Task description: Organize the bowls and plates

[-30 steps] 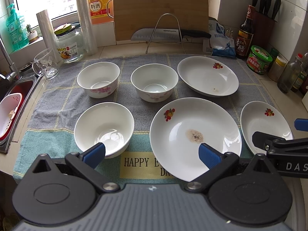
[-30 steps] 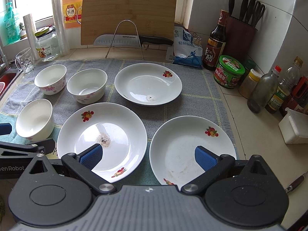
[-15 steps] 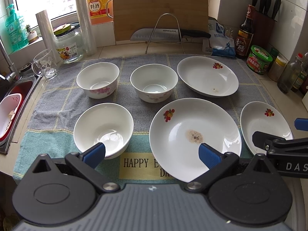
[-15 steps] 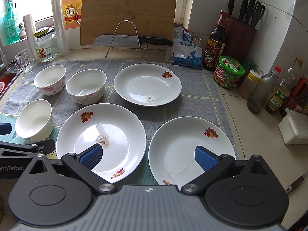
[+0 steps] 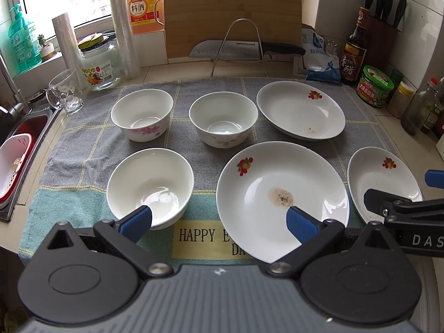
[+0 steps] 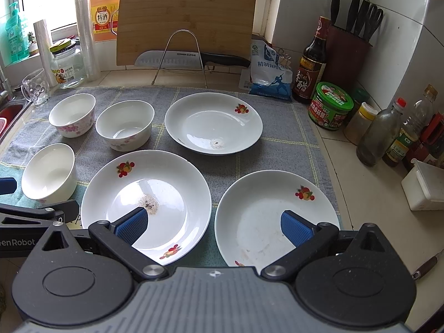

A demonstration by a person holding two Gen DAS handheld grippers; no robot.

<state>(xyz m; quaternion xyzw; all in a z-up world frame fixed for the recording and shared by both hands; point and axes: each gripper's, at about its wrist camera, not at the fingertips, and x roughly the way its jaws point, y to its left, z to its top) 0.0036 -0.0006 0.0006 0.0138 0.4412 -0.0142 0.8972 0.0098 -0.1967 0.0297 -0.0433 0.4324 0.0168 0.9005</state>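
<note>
Three white bowls and three white fruit-print plates sit on a grey towel (image 5: 183, 88). The near bowl (image 5: 149, 183) is front left, a pink-flowered bowl (image 5: 142, 118) and a second bowl (image 5: 223, 118) stand behind it. A stained plate (image 5: 280, 191) lies front centre, one plate (image 5: 301, 109) behind it, one plate (image 6: 277, 216) front right. My left gripper (image 5: 219, 220) is open above the towel's front edge, between the near bowl and the stained plate. My right gripper (image 6: 212, 226) is open and empty above the two front plates.
A cutting board (image 6: 186, 16), a knife on a wire rack (image 6: 191, 59) and a salt bag (image 6: 270, 73) stand at the back. Bottles, jars and a knife block (image 6: 349, 47) line the right. A glass mug (image 5: 65, 94), a jar and a sink (image 5: 16, 149) are on the left.
Both grippers have shifted very slightly; the dishes appear a touch lower and to the left in the views. Nothing was grasped or moved.
</note>
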